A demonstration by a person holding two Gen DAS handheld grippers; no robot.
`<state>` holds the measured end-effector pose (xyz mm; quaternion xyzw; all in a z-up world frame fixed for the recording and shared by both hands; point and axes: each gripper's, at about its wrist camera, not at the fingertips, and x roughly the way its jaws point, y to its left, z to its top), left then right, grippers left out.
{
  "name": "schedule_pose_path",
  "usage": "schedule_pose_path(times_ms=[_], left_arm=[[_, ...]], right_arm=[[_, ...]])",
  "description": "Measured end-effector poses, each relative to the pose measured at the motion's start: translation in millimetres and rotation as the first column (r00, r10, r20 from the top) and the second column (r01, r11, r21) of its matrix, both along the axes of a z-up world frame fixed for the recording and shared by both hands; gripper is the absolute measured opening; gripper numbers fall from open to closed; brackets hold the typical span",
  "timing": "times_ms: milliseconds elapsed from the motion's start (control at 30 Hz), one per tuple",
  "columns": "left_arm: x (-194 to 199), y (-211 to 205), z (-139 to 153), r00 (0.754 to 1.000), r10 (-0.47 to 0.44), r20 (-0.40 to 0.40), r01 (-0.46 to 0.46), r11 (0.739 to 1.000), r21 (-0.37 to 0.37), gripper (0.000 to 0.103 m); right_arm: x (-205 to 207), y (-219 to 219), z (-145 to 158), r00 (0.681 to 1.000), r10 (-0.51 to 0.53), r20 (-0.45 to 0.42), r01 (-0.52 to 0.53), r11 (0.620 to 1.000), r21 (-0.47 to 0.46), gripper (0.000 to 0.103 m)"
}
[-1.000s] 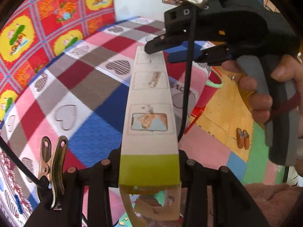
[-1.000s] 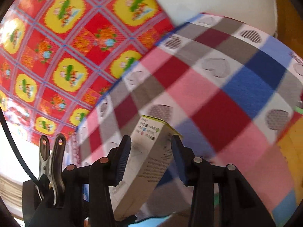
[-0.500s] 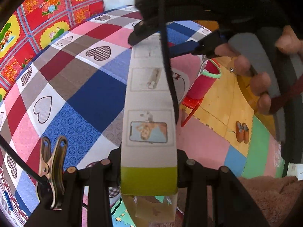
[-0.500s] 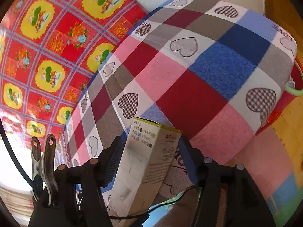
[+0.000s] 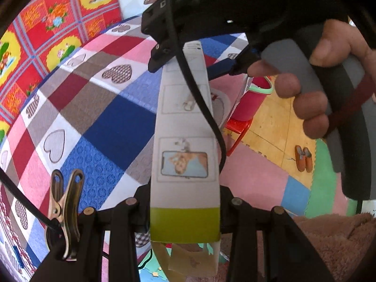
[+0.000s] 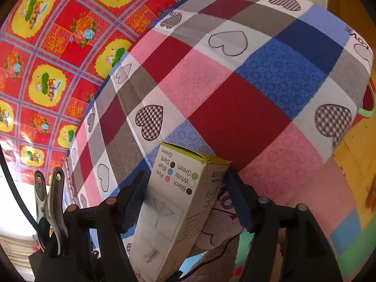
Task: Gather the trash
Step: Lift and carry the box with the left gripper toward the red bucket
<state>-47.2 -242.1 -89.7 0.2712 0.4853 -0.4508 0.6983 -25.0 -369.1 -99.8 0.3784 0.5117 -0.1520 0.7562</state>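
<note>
Left claw point(image 5: 185, 202) clenched on long carton point(image 5: 185, 127); right claw point(image 6: 185, 202), just been opening, released around its far end, handing it over above checked bed point(image 6: 235, 82).

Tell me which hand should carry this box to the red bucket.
Left. The left gripper is clamped on the box; the right gripper has just been opening its jaws, and its pads are not pressing it.

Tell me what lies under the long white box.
Under the box shows the heart-patterned checked cloth and, lower right, coloured floor mats. What is directly beneath the box is covered by it.
</note>
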Motion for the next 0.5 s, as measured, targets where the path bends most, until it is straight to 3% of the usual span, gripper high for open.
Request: schedule_pose_path(times_ms=[500], left_arm=[[-58.7,-87.3,22.7,0.988,-0.139,0.061,0.143,0.988,-0.063,0.040]], right_arm=[[-71.4,-84.8,49.7,0.987,-0.136,0.084,0.140,0.989,-0.048,0.068]])
